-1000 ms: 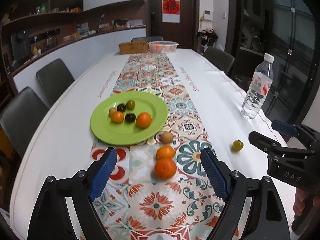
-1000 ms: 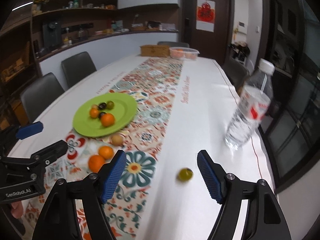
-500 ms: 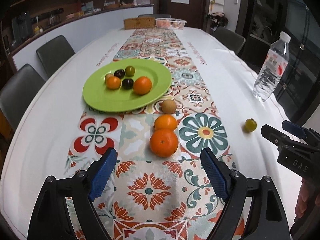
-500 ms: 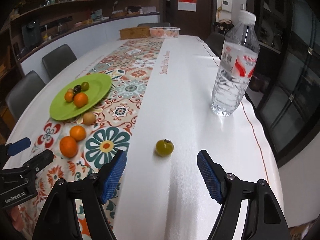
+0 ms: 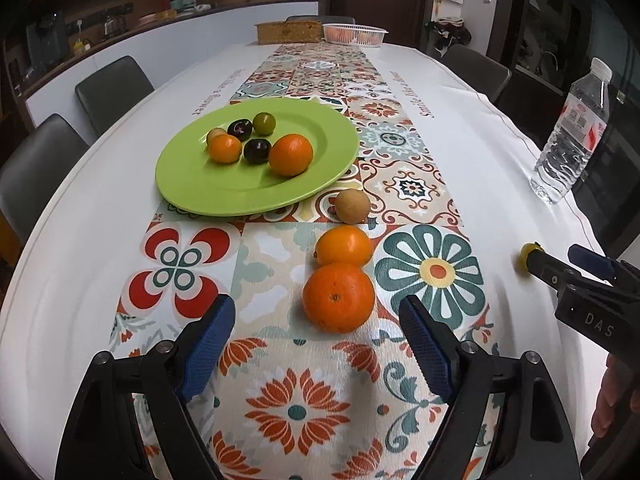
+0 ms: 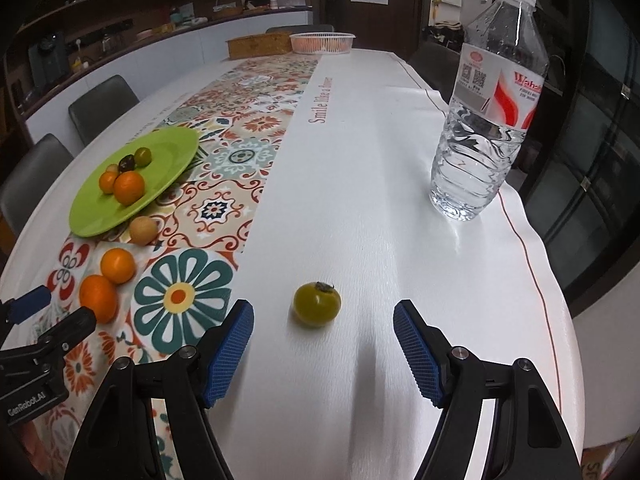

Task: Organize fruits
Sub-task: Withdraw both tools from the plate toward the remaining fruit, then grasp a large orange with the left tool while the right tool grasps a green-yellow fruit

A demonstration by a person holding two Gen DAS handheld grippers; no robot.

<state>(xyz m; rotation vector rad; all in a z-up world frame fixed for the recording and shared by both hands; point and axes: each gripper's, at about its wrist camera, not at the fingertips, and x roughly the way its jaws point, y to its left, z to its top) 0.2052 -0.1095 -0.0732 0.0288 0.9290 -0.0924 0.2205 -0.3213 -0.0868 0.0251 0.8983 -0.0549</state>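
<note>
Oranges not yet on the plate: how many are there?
2. Both lie on the runner below the plate: a large orange nearest, a smaller orange touching it behind. None seems hidden.

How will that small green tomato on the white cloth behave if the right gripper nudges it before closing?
The green tomato looks round and smooth, so it would probably roll if one pad touches first. It sits free on the flat white cloth with nothing beside it to stop it. Its skin looks glossy, so it may slip; the right gripper should straddle it evenly.
</note>
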